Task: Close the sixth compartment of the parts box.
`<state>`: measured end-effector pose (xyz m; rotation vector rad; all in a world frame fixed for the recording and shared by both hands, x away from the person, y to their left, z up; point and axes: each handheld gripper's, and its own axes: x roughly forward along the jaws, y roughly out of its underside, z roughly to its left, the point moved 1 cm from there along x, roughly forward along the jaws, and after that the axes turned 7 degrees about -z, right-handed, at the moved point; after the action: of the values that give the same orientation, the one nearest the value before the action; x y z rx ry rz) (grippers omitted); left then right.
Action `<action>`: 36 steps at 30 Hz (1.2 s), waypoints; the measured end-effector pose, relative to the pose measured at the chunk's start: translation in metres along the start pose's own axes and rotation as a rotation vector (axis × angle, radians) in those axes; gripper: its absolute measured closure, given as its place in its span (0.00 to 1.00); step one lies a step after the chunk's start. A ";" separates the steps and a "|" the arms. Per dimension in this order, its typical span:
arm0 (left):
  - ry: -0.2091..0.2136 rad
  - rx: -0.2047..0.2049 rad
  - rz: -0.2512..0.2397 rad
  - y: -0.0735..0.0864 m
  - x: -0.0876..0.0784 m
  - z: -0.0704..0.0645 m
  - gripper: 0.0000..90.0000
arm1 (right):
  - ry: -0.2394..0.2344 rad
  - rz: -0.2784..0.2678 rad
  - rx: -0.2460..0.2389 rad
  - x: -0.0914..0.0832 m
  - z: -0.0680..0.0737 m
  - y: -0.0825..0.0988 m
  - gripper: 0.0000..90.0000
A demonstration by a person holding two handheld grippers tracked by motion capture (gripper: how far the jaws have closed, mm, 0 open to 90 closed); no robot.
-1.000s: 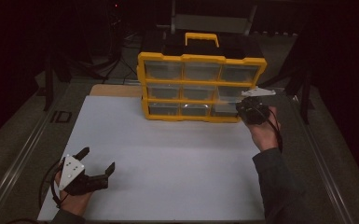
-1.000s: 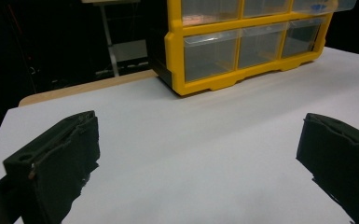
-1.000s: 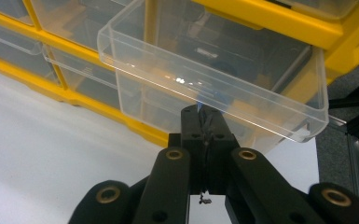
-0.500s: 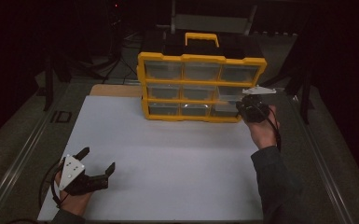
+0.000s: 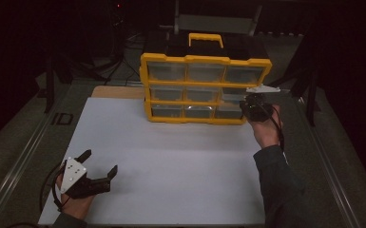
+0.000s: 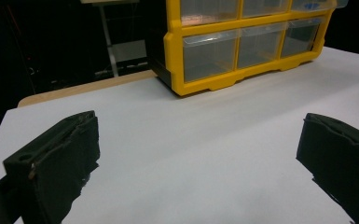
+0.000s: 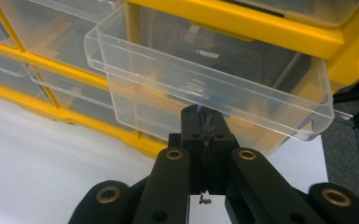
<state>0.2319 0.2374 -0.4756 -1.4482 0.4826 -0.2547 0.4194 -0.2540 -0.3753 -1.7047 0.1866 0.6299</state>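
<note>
We see a white desk (image 5: 171, 156) mid-frame, dark room around it, yellow drawer cabinet (image 5: 204, 88) upper centre, left hand-held gripper (image 5: 98, 167) wide open, right hand-held gripper (image 7: 204, 122) pinching a clear drawer (image 7: 205, 79).

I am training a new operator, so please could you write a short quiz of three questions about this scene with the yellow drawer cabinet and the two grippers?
1. True or false: the left gripper is shut on a drawer.
2. Multiple choice: the clear drawer that sticks out of the yellow cabinet is in which column, seen from the high view? A) left B) middle C) right
3. Fill in: the right gripper has its jaws ____ at the lower front edge of that drawer.

Key
1. False: its jaws stand wide open above the white table, far from the cabinet.
2. C
3. Shut; they appear to pinch the drawer's lip.
</note>
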 end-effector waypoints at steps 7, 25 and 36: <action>0.001 0.000 0.000 0.000 0.000 0.000 0.00 | -0.001 -0.009 0.016 0.006 -0.003 0.001 0.99; 0.005 0.000 0.001 0.000 0.001 -0.001 0.00 | 0.013 -0.026 0.023 0.020 -0.004 0.000 0.99; 0.005 0.001 0.000 0.000 0.001 -0.001 0.00 | 0.021 -0.026 0.024 0.034 -0.004 0.000 0.99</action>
<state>0.2325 0.2365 -0.4760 -1.4469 0.4864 -0.2581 0.4488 -0.2501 -0.3916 -1.6886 0.1859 0.5887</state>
